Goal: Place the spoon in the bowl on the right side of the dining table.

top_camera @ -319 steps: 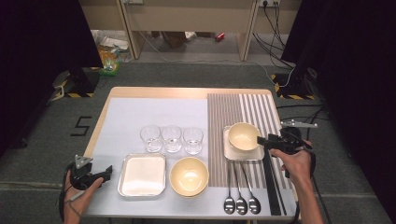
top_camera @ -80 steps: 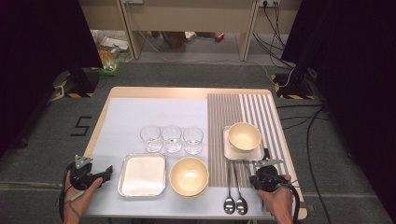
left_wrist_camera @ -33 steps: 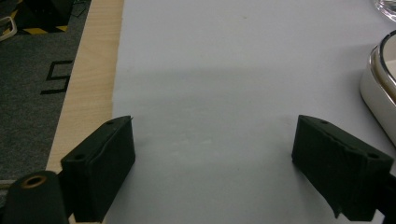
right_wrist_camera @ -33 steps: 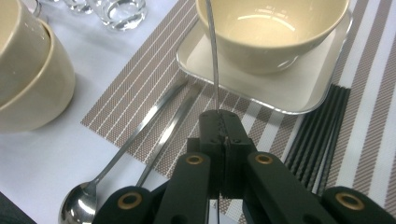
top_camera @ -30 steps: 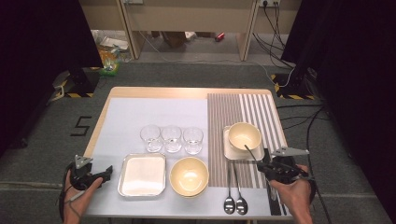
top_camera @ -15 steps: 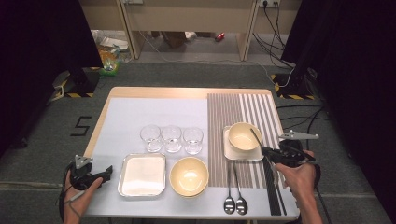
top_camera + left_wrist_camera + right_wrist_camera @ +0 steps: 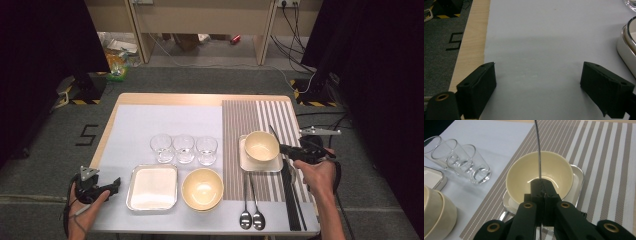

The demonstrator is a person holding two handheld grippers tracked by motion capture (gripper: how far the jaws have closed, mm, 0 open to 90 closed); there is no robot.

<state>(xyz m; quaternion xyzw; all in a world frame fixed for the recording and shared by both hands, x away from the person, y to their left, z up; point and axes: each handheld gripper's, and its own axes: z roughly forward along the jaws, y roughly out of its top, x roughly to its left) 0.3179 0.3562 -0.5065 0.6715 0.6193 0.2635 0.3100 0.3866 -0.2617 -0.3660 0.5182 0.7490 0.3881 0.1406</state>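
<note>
Right gripper (image 7: 286, 148) at right centre of the high view, jaws pinched tight on a thin metal utensil (image 7: 538, 150); only its slim handle shows, running straight up the middle of the right gripper view from the closed pads, and which end is which cannot be told. In the high view the handle slants up and left of the jaws, over the striped mat (image 7: 250, 115). Just left of the gripper there: cream bowl (image 7: 261, 145) sitting on a small square plate (image 7: 248, 165). Lower centre-right of the high view, two spoons (image 7: 251, 218) lie side by side on the mat, dark chopsticks (image 7: 290, 200) to their right. Three glasses (image 7: 184, 148) in a row at centre; below them a white square dish (image 7: 152, 187) and a second, larger cream bowl (image 7: 202, 188). Left gripper (image 7: 106, 187) at lower left, jaws wide apart with nothing between, low over the pale blue cloth (image 7: 536, 37).
</note>
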